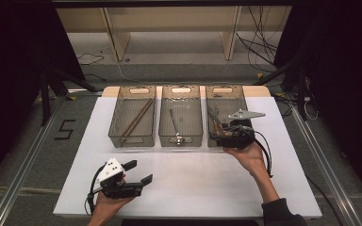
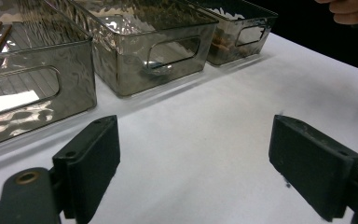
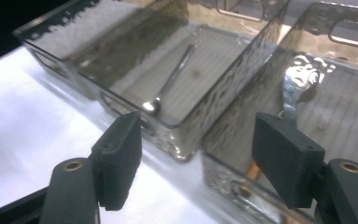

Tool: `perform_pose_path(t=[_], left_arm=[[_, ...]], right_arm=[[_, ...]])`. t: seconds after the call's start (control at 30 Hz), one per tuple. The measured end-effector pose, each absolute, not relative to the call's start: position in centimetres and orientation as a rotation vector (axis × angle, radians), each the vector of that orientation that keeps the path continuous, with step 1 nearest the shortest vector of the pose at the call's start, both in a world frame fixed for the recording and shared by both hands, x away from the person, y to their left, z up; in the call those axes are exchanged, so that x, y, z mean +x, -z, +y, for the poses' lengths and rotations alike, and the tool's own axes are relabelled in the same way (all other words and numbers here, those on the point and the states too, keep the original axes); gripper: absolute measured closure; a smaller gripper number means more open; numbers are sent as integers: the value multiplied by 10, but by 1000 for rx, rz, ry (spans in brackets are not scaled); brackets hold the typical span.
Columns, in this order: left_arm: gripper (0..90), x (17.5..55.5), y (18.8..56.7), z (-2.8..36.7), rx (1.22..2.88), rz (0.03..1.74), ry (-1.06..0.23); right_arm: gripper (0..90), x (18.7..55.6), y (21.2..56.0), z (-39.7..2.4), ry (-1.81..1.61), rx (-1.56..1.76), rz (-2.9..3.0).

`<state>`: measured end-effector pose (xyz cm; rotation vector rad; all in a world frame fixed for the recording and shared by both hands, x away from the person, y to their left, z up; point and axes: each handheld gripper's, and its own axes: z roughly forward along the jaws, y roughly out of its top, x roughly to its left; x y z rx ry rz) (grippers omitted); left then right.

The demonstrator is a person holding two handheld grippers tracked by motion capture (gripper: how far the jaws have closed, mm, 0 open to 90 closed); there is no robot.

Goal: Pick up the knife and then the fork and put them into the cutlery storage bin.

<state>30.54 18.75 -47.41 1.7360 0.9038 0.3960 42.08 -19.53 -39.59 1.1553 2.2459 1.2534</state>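
The right tongs (image 1: 221, 129), open and empty, hang over the right bin's (image 1: 241, 96) near end. The fork (image 3: 294, 91) lies lengthwise just ahead. The left tongs (image 1: 138, 172) rest open, far away.

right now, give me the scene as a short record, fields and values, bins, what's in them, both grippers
surface: white table
bins: three clear smoky bins in a row, left bin, middle bin, right bin
left bin contents: chopsticks
middle bin contents: spoon
right bin contents: a fork, partly hidden by the gripper
left gripper: open, nothing between the jaws, over the near table
right gripper: open, nothing between the jaws, at the near end of the right bin
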Motion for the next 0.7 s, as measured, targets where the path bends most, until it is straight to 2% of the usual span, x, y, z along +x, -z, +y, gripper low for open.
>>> perform_pose_path(t=[0.7], left_arm=[[163, 306, 474, 188, 1741, 913, -393]], right_arm=[[264, 366, 425, -189, -1442, 989, 2252]])
